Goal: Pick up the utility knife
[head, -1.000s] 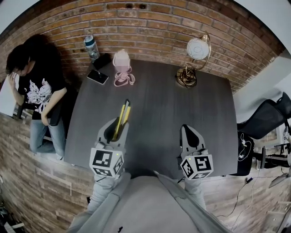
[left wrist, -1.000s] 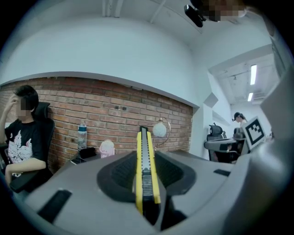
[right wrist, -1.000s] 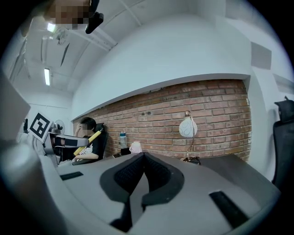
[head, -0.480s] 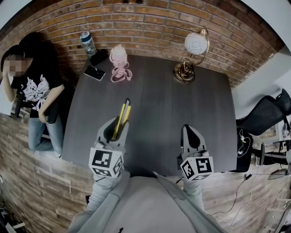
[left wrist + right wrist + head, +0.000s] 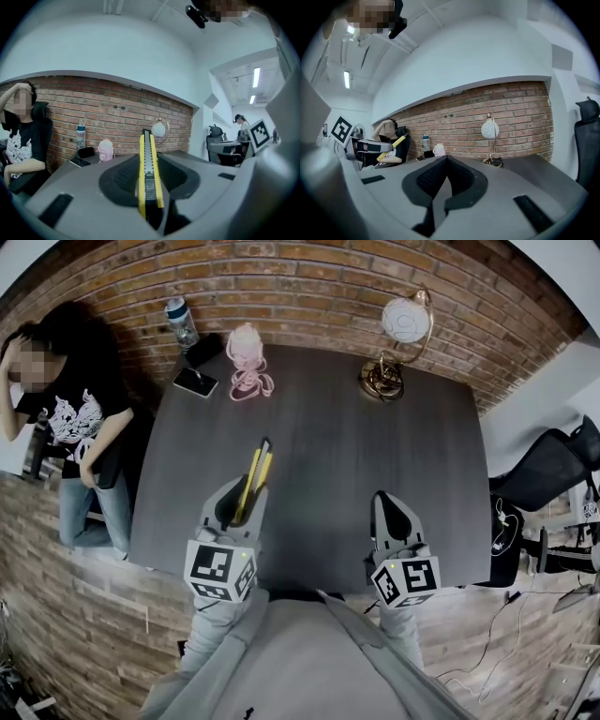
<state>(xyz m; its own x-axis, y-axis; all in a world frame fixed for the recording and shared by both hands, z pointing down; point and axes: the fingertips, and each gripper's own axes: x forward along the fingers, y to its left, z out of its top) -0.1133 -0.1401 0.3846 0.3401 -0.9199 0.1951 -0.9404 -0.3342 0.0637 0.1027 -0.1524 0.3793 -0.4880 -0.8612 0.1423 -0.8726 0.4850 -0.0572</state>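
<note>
Clamping one utility knife [image 5: 255, 465], left tool [image 5: 247, 491]; right tool [image 5: 385, 499] closed, empty; one lamp [image 5: 407, 321].

Grey plastic left gripper [image 5: 246, 488] at lower left and matching right gripper [image 5: 387, 498] at lower right, both with black ribbed inner pads. Each carries a white cube with black square markers [image 5: 220, 571]. 2 light grey fabric sleeves [image 5: 208, 638] sit below them

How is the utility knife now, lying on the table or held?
Held. The left gripper is shut on the utility knife, which sticks forward above the table.
</note>
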